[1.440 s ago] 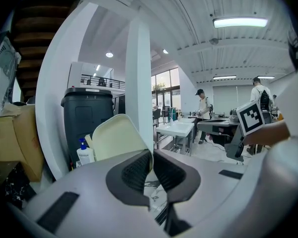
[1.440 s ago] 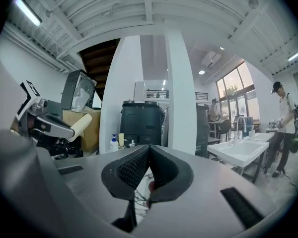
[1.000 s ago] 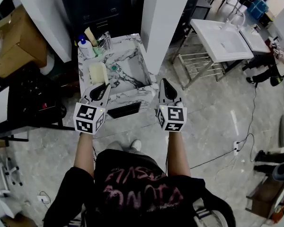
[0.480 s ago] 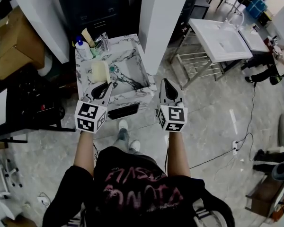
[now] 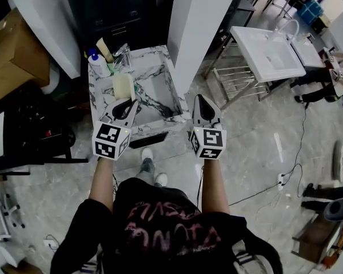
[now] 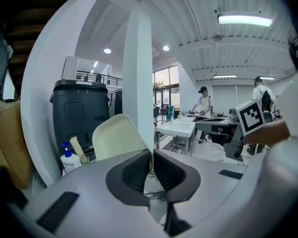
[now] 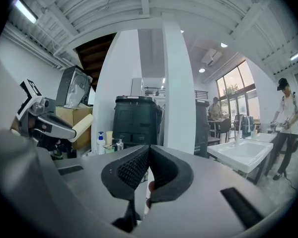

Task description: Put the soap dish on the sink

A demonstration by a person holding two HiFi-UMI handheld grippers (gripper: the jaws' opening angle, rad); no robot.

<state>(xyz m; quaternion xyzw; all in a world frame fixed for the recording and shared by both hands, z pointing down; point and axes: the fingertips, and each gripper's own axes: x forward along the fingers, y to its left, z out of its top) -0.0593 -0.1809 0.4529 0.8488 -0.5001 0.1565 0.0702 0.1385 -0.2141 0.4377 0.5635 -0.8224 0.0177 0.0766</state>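
- Head view: the left gripper [image 5: 127,104] has its jaws shut on the near edge of the soap dish [image 5: 123,87], a cream, shallow tray.
- The dish is over the left side of the marble sink [image 5: 160,80]. From here I cannot tell whether it touches the rim or hangs above it.
- The dish and the left gripper hide part of the basin's floor.
- At the back rim stand a pump bottle [image 5: 95,64] and the faucet [image 5: 122,55]. A tan thing between them is too small to name.
- The right gripper [image 5: 199,100] is beside the sink's right edge, over the floor, apart from the dish.
- A white washbasin [image 5: 267,48] on a metal frame stands well off to the right.
- Left gripper view: the two ribbed pads meet on the thin edge of the soap dish [image 6: 118,137], which rises upright to the left of the jaws and hides what is behind it.
- The pump bottle [image 6: 68,160] is low at the left, in front of a dark bin [image 6: 81,114].
- Right gripper view: the jaws are pressed together with nothing between them.
- At the left edge the left gripper [image 7: 45,125] is partly cut off, with the soap dish [image 7: 83,124] showing edge-on as a cream strip.
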